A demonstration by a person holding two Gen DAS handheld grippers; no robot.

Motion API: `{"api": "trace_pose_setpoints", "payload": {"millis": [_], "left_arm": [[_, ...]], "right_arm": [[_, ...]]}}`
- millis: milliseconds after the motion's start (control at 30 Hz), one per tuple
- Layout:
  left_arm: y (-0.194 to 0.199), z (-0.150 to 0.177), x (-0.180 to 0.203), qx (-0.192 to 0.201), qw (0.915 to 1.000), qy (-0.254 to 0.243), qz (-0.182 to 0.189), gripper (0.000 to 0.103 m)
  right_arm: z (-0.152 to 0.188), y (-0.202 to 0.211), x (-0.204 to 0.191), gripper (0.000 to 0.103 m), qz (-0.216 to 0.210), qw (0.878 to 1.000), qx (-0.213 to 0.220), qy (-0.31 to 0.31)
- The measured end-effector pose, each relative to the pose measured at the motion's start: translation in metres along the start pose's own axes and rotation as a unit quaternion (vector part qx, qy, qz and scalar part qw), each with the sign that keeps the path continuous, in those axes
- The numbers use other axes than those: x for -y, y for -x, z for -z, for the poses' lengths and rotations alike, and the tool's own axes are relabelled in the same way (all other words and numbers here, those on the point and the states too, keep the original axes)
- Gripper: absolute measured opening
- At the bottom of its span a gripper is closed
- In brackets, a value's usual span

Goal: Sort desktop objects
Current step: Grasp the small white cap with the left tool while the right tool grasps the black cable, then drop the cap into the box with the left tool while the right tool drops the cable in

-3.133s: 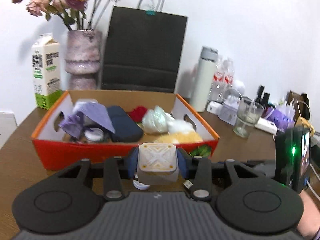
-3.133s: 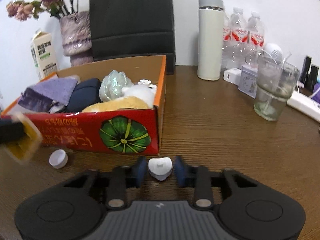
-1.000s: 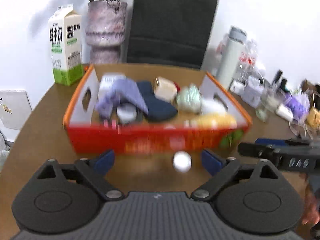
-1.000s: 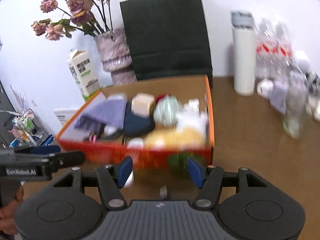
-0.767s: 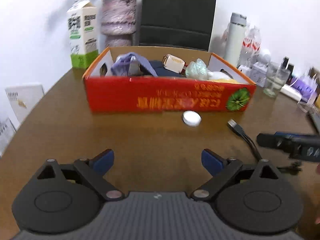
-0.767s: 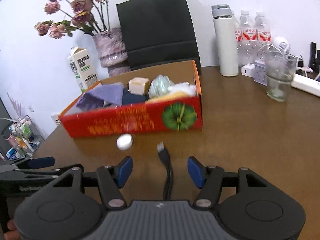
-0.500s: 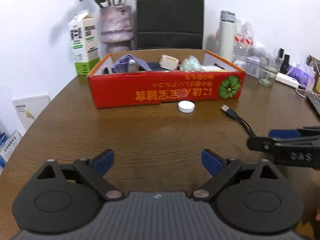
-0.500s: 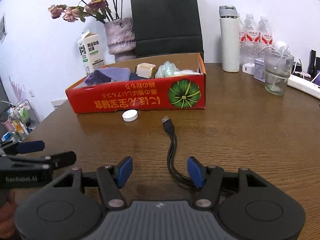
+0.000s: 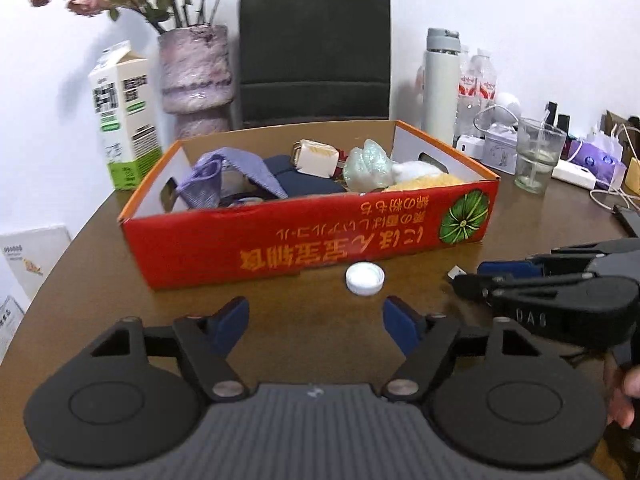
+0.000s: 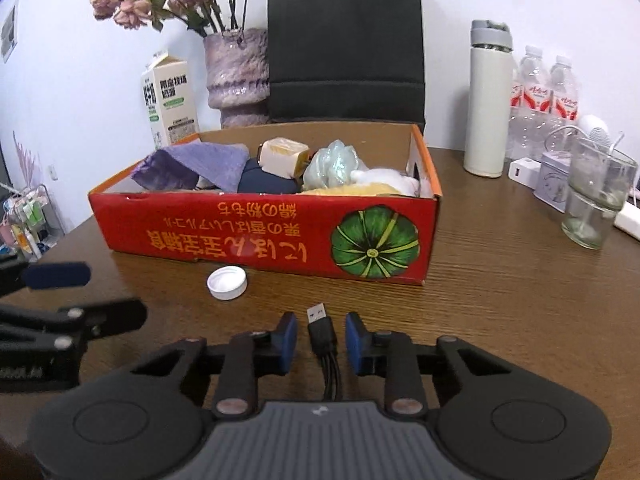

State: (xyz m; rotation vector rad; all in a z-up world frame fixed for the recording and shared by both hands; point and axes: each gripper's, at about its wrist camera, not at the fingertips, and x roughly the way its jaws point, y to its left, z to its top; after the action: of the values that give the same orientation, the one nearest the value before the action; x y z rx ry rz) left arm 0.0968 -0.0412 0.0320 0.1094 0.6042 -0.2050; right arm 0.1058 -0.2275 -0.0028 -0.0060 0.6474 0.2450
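Between my right gripper's point(image 10: 320, 342) half-parted fingers, low in the frame's centre, lies the USB cable point(image 10: 322, 330), touching neither pad. Wide open and empty, my left gripper point(image 9: 316, 322) sits bottom centre with the white cap point(image 9: 365, 278) just above it. Above both, mid-frame, the red box point(image 10: 264, 232) holds sorted things; a glass point(image 10: 596, 196) stands at right.

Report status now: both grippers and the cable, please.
Left gripper open, empty. Right gripper open, jaws astride USB cable, not clamped. White cap beside, clear of path.
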Motion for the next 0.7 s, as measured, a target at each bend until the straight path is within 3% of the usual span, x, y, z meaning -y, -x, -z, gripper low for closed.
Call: {"api": "trace_pose_setpoints", "payload": {"millis": [100, 167, 200, 300, 400, 567, 700], "left_arm": [[-0.015, -0.007, 0.003, -0.008, 0.9998, -0.013, 0.014, 0.067], [-0.025, -0.012, 0.005, -0.014, 0.9994, -0.016, 0.026, 0.066], [-0.029, -0.014, 0.006, -0.016, 0.9993, -0.017, 0.03, 0.066], [-0.041, -0.019, 0.013, -0.02, 0.9985, -0.026, 0.043, 0.063], [-0.051, -0.021, 0.019, -0.026, 0.9978, -0.028, 0.055, 0.061], [-0.065, -0.02, 0.021, -0.052, 0.9964, -0.019, 0.064, 0.029], [-0.065, -0.019, 0.024, -0.048, 0.9965, -0.019, 0.065, 0.028]], "right_arm": [[0.0, -0.007, -0.001, 0.023, 0.001, 1.0, -0.009, 0.005], [0.001, -0.008, 0.0, 0.021, 0.0, 1.0, -0.005, 0.006], [0.001, -0.008, -0.001, 0.015, 0.001, 1.0, -0.004, 0.008], [0.003, -0.004, 0.0, 0.014, 0.003, 1.0, 0.001, 0.006], [0.002, 0.009, 0.007, 0.013, 0.013, 0.999, 0.026, -0.019], [-0.002, 0.03, 0.02, 0.012, 0.006, 0.995, 0.072, -0.062], [-0.005, 0.038, 0.025, 0.012, -0.012, 0.992, 0.094, -0.08]]}}
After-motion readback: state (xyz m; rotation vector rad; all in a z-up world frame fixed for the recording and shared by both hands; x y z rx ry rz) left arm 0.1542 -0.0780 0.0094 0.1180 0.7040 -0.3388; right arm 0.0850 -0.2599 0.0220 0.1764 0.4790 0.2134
